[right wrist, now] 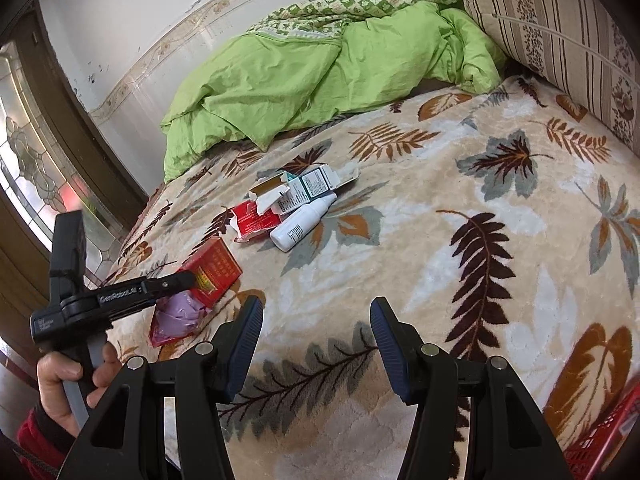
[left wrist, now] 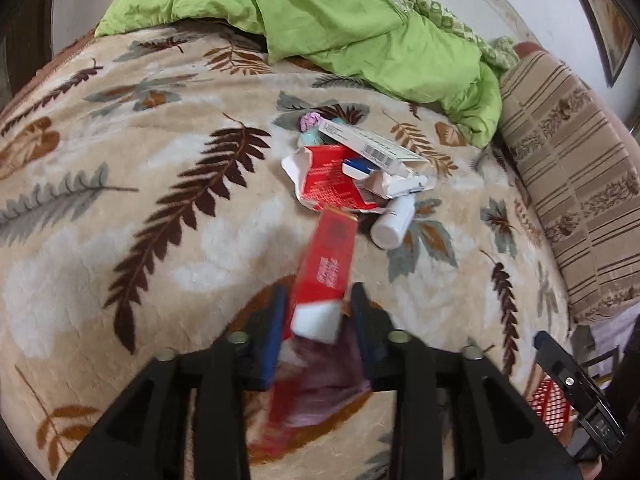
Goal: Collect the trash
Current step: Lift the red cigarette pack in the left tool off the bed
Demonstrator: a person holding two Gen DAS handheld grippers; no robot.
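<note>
Red carton slipping between our left gripper's (left wrist: 318, 312) loosely parted jaws.
We are hovering the red carton (left wrist: 326, 256) over the bed's near-left edge (right wrist: 400, 264); it is risking dropping short of the basket (right wrist: 608, 432), while our right gripper (right wrist: 316, 340) is waiting half-open, empty.

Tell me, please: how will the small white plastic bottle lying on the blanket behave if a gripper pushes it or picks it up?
The small white plastic bottle lies on its side and is round, so it may roll when pushed, although the plush leaf-patterned blanket should slow it. Its smooth wall could slip between pads. It looks stiff and probably light.
</note>
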